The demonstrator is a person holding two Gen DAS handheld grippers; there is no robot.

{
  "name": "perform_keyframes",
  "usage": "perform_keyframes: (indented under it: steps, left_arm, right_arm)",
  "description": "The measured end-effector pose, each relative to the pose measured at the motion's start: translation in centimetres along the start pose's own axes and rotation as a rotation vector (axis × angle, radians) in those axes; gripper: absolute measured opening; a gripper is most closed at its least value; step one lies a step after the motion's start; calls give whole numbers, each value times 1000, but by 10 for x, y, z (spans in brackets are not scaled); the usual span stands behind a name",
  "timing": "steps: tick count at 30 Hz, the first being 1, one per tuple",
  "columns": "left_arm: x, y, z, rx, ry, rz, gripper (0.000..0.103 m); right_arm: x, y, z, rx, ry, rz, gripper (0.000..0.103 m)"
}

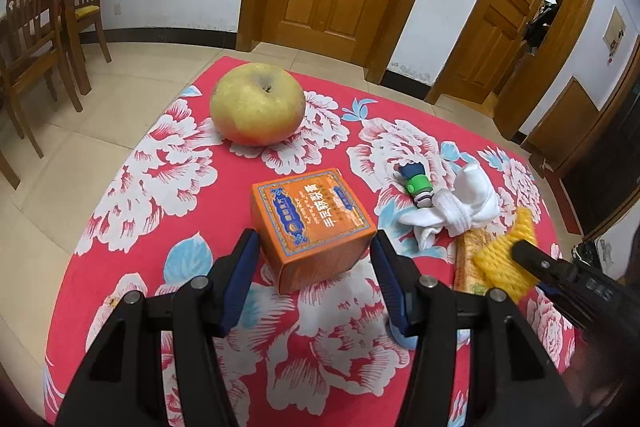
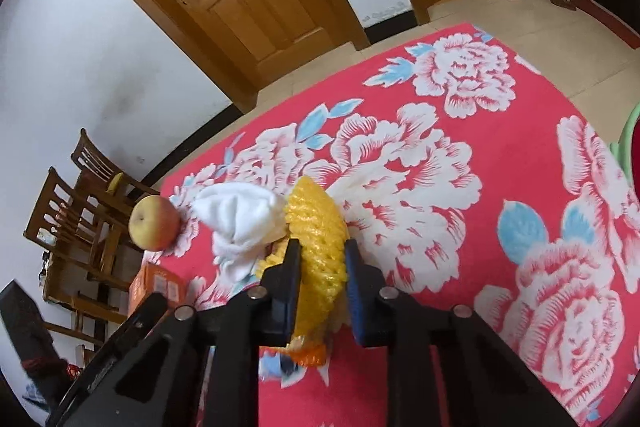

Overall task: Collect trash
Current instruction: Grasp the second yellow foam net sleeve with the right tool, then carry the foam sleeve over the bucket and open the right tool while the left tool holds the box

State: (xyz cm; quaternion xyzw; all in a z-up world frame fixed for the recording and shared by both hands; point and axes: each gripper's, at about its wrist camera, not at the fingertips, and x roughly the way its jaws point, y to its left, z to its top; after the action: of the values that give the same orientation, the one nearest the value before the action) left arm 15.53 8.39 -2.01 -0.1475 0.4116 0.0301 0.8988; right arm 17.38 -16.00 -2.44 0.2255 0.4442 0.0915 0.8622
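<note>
An orange carton [image 1: 316, 219] stands on the red flowered tablecloth [image 1: 152, 167]. My left gripper [image 1: 315, 239] has one blue pad against each side of it, shut on the carton. To the right lies a yellow foam fruit net [image 1: 506, 259], [image 2: 316, 227], and my right gripper [image 2: 323, 247], [image 1: 524, 251] is shut on it, squeezing the mesh between its fingers. Just beside the net lies a crumpled white cloth [image 1: 460, 207], [image 2: 240, 215]. A tan wrapped packet [image 1: 468, 259] lies partly under the net.
A yellow-red apple [image 1: 258, 105], [image 2: 154, 223] sits at the table's far side. A small green and blue toy [image 1: 418, 185] lies by the cloth. Wooden chairs [image 1: 36, 39] stand off the left edge. A green-rimmed object [image 2: 628, 143] shows at the far right edge.
</note>
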Motion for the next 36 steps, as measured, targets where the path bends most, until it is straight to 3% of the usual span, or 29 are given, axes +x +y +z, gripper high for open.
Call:
perform_keyframes:
  steps: [11, 22, 31, 36]
  left_arm:
    - [-11, -23, -5, 73, -20, -9, 57]
    - [-52, -56, -20, 132, -38, -89, 57]
    - [-75, -96, -37, 188, -21, -170, 57]
    - [-77, -128, -48, 224, 3, -209, 57]
  right_arm:
    - [-56, -16, -16, -10, -46, 32, 23]
    - [-117, -47, -28, 2, -140, 54, 23]
    - [-151, -100, -31, 79, -204, 21, 23]
    - [-173, -132, -34, 109, -247, -59, 23]
